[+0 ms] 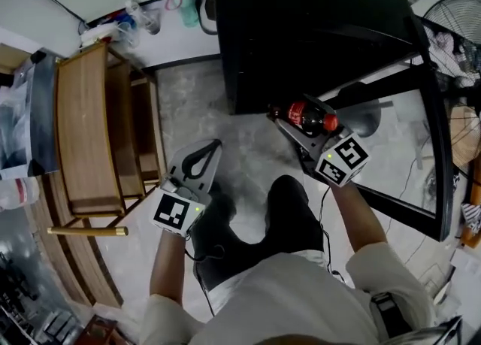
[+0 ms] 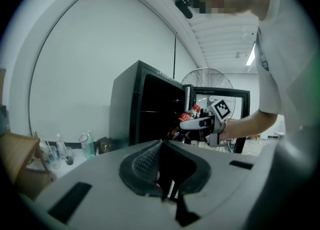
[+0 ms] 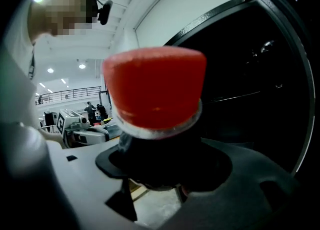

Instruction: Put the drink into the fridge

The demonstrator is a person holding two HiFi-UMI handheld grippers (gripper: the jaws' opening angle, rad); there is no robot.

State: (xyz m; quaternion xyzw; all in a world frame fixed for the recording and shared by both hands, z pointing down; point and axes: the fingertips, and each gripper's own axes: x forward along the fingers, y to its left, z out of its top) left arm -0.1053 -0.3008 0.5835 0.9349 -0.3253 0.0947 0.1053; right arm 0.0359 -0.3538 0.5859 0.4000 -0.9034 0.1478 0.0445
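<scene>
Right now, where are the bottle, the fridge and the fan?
bottle [image 1: 304, 116]: head view, on its red label.
fridge [image 1: 301, 28]: head view, on its black body.
fan [image 1: 447, 16]: head view, on its wire guard.

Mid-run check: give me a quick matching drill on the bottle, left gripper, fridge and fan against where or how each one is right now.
Things:
1. bottle
2. left gripper
3. fridge
4. fan

Places or states:
A. door open
B. far right of the head view
C. clamped in the right gripper
D. holds nothing

Pairs: 1-C, 2-D, 3-A, 4-B
</scene>
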